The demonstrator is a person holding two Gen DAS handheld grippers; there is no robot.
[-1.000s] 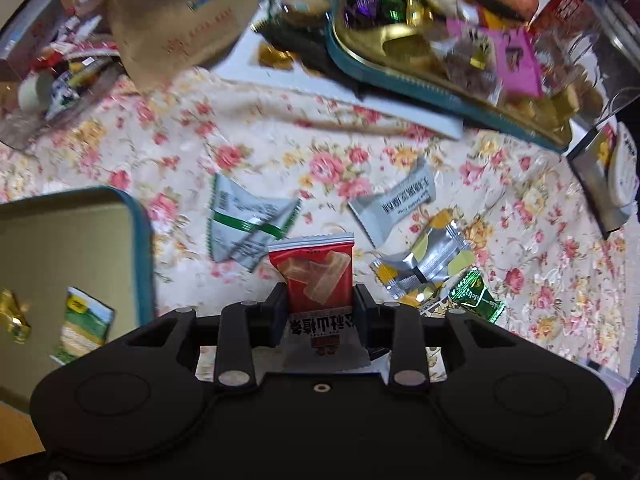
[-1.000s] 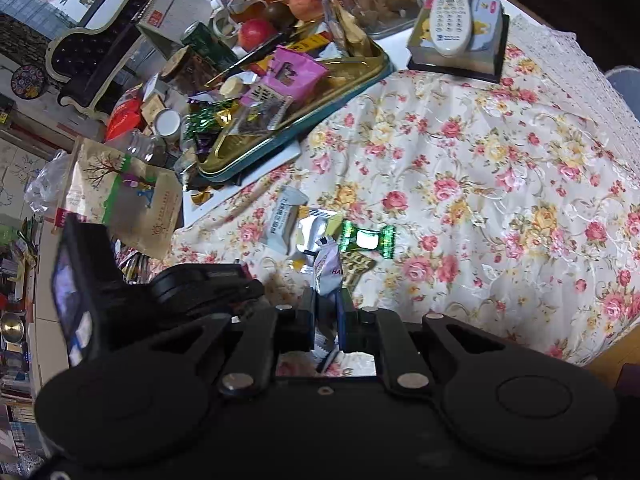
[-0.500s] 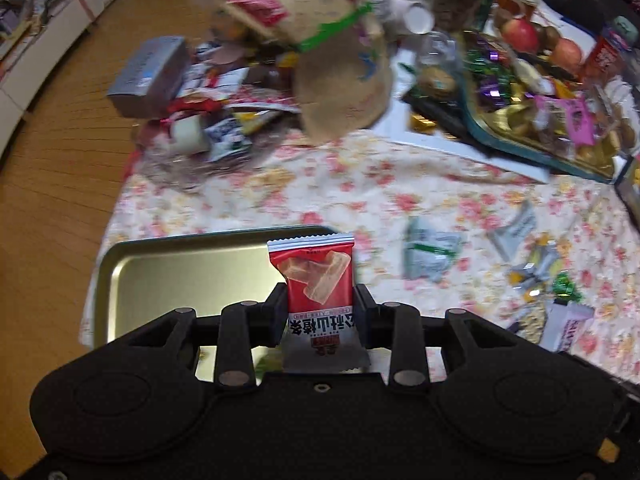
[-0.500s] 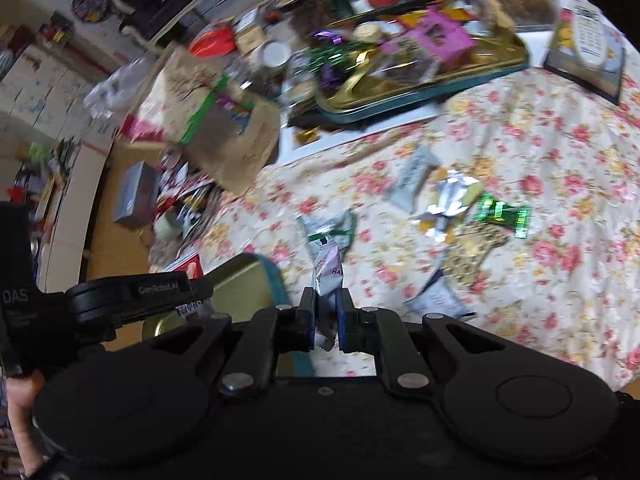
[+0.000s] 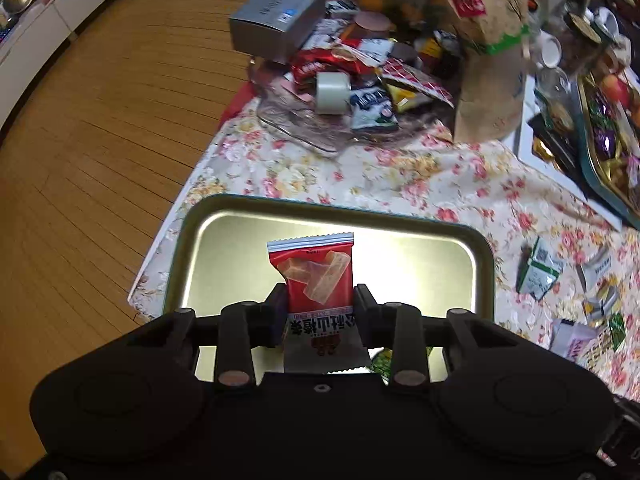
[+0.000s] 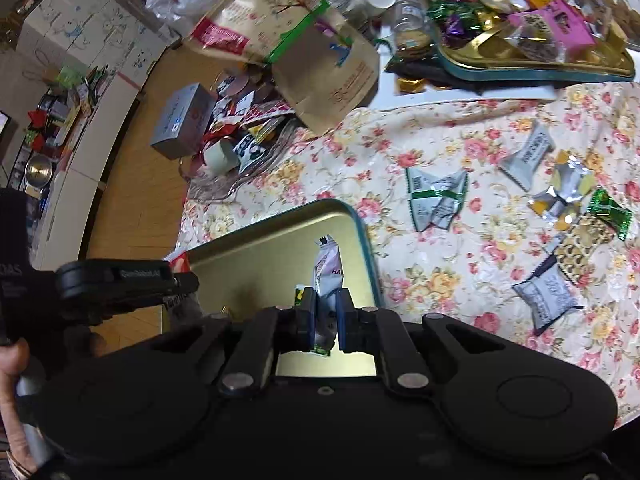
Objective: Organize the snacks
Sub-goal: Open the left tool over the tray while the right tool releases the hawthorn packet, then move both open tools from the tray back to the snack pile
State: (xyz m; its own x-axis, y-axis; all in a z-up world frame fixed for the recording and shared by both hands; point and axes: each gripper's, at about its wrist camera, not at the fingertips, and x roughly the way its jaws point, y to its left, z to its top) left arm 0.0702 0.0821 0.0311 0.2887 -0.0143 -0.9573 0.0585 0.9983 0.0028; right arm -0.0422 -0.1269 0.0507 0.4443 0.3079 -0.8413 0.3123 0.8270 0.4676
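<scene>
we're holding the left gripper (image 5: 320, 304) steeply nose-down over the gold tray (image 5: 484, 252), and its jaws are clamping a red snack packet (image 5: 314, 276) by the sides, a fair way apart because the packet is wide. they've just been easing open a touch, but the packet is sitting upright between them with its crimped top edge pointing away from us. in that view the tray is lying right under the packet, near the corner of the surface, which is wearing a floral tablecloth (image 5: 400, 172).

over on the other side we're tilting the right gripper (image 6: 324, 316) down too, a bit less steeply, and its jaws are sitting narrow, pinching a thin silver-white snack packet (image 6: 329, 270) that is sticking up edge-on above the same gold tray (image 6: 370, 252). from the right wrist view the left gripper (image 6: 176, 280) is showing at the left edge, with a corner of the red packet (image 6: 180, 262) peeking past its tip over the tray's far side, and a bit of our hand (image 6: 10, 364) is wrapping the handle below it.

more wrapped snacks are lying loose on the cloth to the right of the tray, well apart from it: a green-and-white packet (image 6: 436, 198), a grey one (image 6: 528, 152), a silver-and-yellow one (image 6: 564, 192), a green foil one (image 6: 610, 212) and a grey pillow pack (image 6: 546, 296). a brown paper bag (image 6: 320, 52) and a second, crowded tray (image 6: 532, 64) are sitting along the far side of the surface.
</scene>
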